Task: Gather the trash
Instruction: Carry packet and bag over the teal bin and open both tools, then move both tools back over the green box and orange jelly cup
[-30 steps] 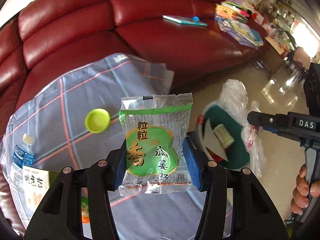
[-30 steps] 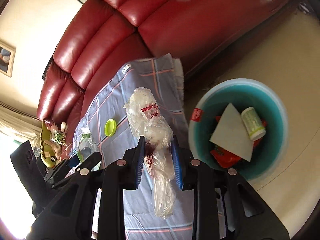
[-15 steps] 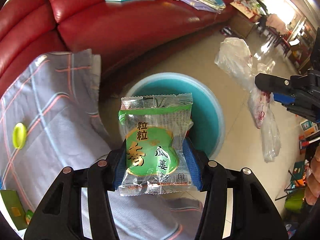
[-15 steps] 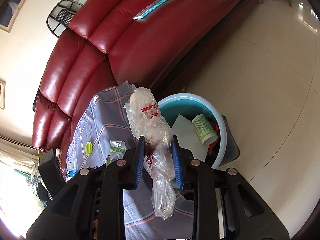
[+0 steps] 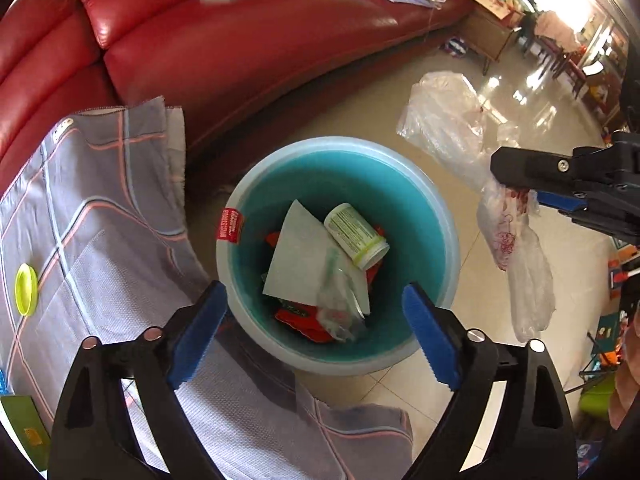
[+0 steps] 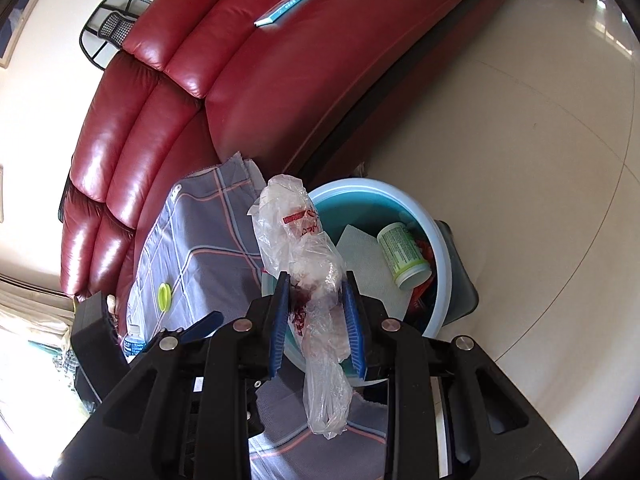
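Two blue-padded fingers of our left gripper (image 5: 314,328) stand wide and empty above the round teal plastic bin (image 5: 434,216), where a white paper sheet (image 5: 298,256) and a green-labelled tub (image 5: 356,236) lie. Off to the right hangs the crumpled clear plastic bag (image 5: 452,136).

From the right wrist, our right gripper (image 6: 316,312) pinches that bag (image 6: 298,236) at its bunched middle beside the bin (image 6: 362,200). We judge it feather-light, limp and slippery, so the gathered waist is the hold to take.
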Demonstrator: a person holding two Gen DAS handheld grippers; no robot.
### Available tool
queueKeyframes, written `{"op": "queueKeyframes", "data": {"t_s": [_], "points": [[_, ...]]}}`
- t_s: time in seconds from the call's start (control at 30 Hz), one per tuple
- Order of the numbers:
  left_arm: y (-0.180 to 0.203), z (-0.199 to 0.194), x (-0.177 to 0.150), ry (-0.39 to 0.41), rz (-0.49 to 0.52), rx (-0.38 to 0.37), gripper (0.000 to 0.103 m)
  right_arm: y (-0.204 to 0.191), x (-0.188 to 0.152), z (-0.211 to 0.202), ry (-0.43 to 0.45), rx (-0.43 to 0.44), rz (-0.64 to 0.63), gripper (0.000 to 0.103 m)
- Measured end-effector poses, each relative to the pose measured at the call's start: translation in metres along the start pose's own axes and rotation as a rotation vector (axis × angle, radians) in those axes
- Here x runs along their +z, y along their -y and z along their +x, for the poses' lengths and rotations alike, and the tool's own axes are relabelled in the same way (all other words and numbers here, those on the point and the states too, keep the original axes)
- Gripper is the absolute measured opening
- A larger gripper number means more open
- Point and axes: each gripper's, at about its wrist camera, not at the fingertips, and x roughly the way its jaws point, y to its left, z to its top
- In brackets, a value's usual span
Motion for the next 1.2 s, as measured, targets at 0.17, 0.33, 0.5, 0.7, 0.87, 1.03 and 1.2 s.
{"op": "queueKeyframes", "data": {"t_s": [0.17,0.33,0.5,0.7,0.87,1.03,1.2], "points": [[-0.016,-0.01,-0.009,0.007,-0.045,-0.008,0.096,-0.005,-0.001,0.014,-0.023,-0.011,-0.011,0.025],[-0.035,-0.017,-0.018,0.012,-0.074,0.002,0.097,-0.019,-0.003,0.026,-0.044,-0.025,-0.042,0.026],[-0.049,-0.023,-0.025,0.012,-0.106,-0.007,0.097,-0.035,-0.006,0.036,-0.055,-0.052,-0.084,0.03],[-0.066,-0.032,-0.033,0.027,-0.133,-0.02,0.097,-0.049,-0.008,0.047,-0.052,-0.066,-0.083,0.079],[-0.08,-0.035,-0.039,0.023,-0.162,-0.031,0.098,-0.052,-0.012,0.054,-0.073,-0.108,-0.055,0.088],[-0.09,-0.039,-0.046,0.028,-0.181,-0.045,0.098,-0.061,-0.022,0.057,-0.086,-0.189,-0.085,0.089],[-0.096,-0.048,-0.052,0.044,-0.192,-0.055,0.098,-0.069,-0.033,0.053,-0.095,-0.209,-0.11,0.089]]}}
